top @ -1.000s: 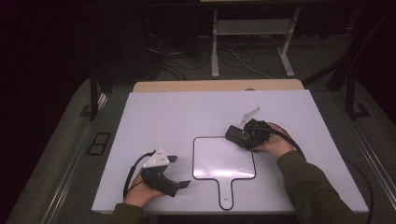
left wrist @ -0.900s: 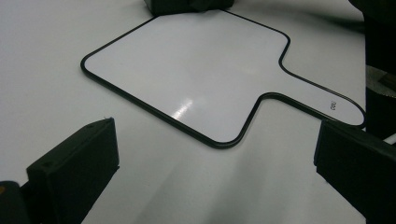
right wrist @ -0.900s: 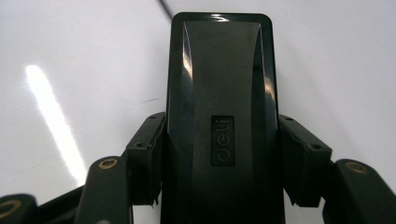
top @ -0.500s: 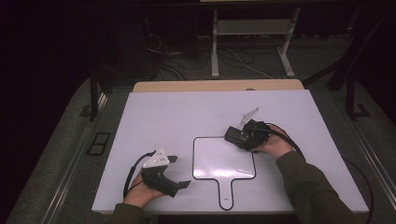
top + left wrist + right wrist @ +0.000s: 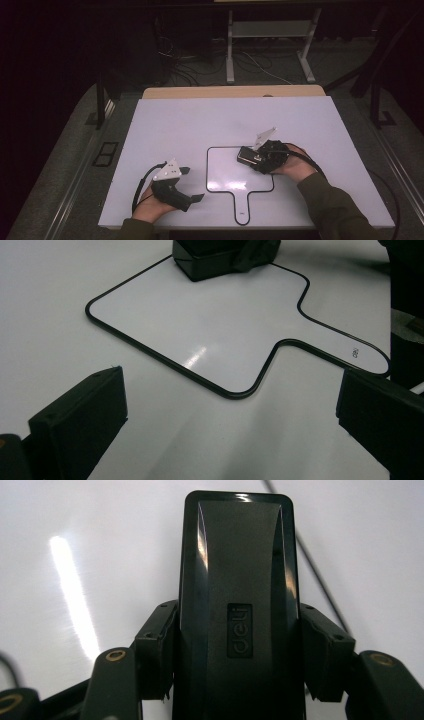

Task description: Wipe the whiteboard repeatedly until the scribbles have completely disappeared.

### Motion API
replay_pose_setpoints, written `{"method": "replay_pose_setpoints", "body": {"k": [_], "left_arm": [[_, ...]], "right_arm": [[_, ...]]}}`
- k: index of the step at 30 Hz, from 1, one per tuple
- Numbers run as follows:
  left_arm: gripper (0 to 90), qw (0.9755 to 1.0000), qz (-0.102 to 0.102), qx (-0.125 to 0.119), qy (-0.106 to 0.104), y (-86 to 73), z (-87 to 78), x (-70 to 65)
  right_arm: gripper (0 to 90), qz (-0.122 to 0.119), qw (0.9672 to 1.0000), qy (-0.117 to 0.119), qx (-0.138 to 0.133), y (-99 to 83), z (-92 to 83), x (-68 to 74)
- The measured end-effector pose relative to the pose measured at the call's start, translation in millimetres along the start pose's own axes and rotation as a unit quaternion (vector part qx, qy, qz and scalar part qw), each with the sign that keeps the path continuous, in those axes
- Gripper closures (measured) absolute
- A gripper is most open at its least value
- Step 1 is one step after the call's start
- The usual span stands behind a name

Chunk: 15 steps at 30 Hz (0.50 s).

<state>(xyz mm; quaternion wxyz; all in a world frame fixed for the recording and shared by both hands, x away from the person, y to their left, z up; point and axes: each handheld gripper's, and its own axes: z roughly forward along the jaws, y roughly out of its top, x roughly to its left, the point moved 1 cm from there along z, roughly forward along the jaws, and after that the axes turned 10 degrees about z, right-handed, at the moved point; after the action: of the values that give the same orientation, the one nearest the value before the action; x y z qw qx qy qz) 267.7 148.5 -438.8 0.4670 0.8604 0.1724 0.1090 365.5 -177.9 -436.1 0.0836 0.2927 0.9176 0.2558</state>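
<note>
Since 1 second ago almost nothing has shifted: the right gripper (image 5: 250,156) has edged slightly along the whiteboard, and the left gripper (image 5: 191,184) sits where it was.

Nearest, by the front edge of the desk (image 5: 200,120) toward its left corner, the left gripper rests in the person's left hand (image 5: 150,207) with its 2 jaws spread wide and nothing between them; its own view shows bare desk in the gap.

Just beyond it lies the paddle-shaped whiteboard (image 5: 210,325), flat on the desk, white with a thin black rim, its handle pointing to the front edge. No containers are on the desk.

Farther in, at the whiteboard's right side, the right gripper is clamped on a black eraser (image 5: 239,605) marked "deli", both jaws pressed against its long sides. The eraser's front end lies over the board's far right corner, as the left gripper view also shows (image 5: 210,260). The right hand (image 5: 295,167) holds the gripper from the right.
</note>
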Motion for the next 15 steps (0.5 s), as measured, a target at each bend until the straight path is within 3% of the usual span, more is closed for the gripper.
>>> {"method": "replay_pose_setpoints", "body": {"k": [4, 10, 15], "left_arm": [[0.0, 1.0000, -0.002, 0.001, -0.001, -0.9, 0.0, 1.2], [0.0, 1.0000, -0.001, 0.002, -0.002, -0.8, 0.0, 1.1], [0.0, 1.0000, -0.001, 0.002, -0.001, -1.0, -0.2, 1.1]], "right_arm": [[38.6, 0.024, 0.9996, -0.012, -0.005, 0.8, 1.5, -16.8], [38.6, 0.042, 0.9989, -0.022, -0.004, 3.0, 3.4, -32.9], [38.6, 0.040, 0.9991, -0.015, -0.003, 1.4, 2.1, -28.3]]}}
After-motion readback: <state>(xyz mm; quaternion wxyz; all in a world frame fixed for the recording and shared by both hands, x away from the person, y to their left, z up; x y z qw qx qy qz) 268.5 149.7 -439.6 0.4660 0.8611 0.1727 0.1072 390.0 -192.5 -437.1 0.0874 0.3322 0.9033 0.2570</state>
